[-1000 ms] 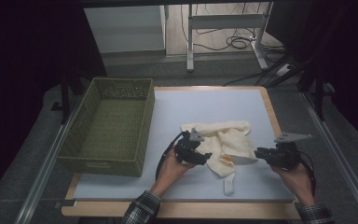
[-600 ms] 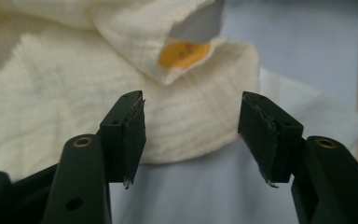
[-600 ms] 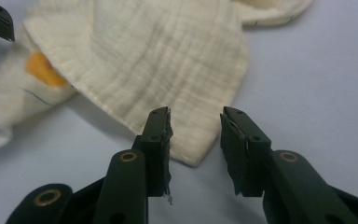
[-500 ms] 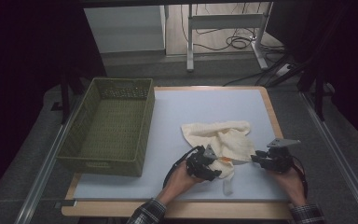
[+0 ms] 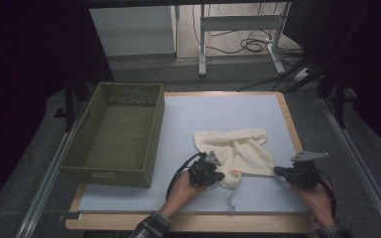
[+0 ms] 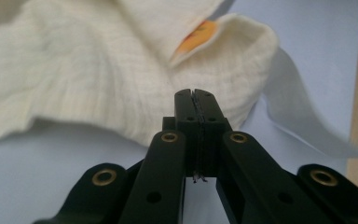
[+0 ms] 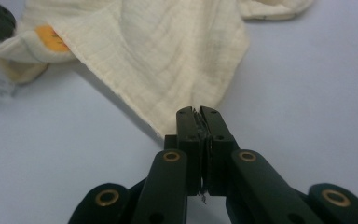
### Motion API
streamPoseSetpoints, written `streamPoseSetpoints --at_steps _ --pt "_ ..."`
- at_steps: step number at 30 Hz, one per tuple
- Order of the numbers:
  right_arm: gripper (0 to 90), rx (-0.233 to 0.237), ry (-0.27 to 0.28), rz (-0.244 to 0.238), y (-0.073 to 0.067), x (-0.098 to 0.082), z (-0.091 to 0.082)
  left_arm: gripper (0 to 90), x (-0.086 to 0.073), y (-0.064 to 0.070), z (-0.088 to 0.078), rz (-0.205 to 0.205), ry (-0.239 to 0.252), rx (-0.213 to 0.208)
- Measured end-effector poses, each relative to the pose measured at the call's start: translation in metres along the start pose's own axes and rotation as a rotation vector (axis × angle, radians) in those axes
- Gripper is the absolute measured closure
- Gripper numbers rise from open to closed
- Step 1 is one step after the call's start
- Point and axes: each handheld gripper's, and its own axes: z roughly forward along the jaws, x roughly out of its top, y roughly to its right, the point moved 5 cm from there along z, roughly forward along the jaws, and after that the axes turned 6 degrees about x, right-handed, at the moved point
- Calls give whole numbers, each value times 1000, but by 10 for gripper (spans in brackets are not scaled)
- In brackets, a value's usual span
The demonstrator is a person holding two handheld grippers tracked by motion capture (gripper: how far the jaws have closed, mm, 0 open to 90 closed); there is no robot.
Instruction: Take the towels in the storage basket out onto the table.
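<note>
With both the left gripper (image 5: 222,177) and right gripper (image 5: 278,171) clamped on the cream cloth's (image 5: 238,151) near edge (left jaws just closing), lift evenly over the table (image 5: 218,111) to keep it taut

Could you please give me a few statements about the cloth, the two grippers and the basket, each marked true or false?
1. The right gripper is shut on a corner of the cream cloth. True.
2. The cloth lies inside the green basket. False: it lies on the pale mat, right of the basket.
3. The left gripper has its jaws wide open. False: they are closed together at the cloth's edge.
4. An orange patch shows on the cloth. True.
5. The basket holds a folded towel. False: nothing shows in it.
</note>
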Motion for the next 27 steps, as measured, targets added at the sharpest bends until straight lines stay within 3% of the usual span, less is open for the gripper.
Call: streamPoseSetpoints --at_steps 10,14,15,16,20,23,27 --pt "874 27 -5 19 -17 -31 -27 897 -31 -12 -41 -60 4 47" --pt "861 67 -6 33 -27 -40 -36 885 -39 -12 -50 -74 7 82" --pt "852 72 2 34 -28 -40 -39 835 -38 -13 -51 -76 18 106" --pt "829 72 11 36 -28 -39 -41 690 -36 -15 -51 -80 27 134" --pt "769 44 59 36 -18 -22 -43 475 -24 -21 -50 -88 70 178" --pt "742 20 76 33 -3 -2 -32 323 -20 -29 -40 -75 54 246" --pt "682 -19 83 50 17 18 -14 198 -25 -39 -22 -92 21 314"
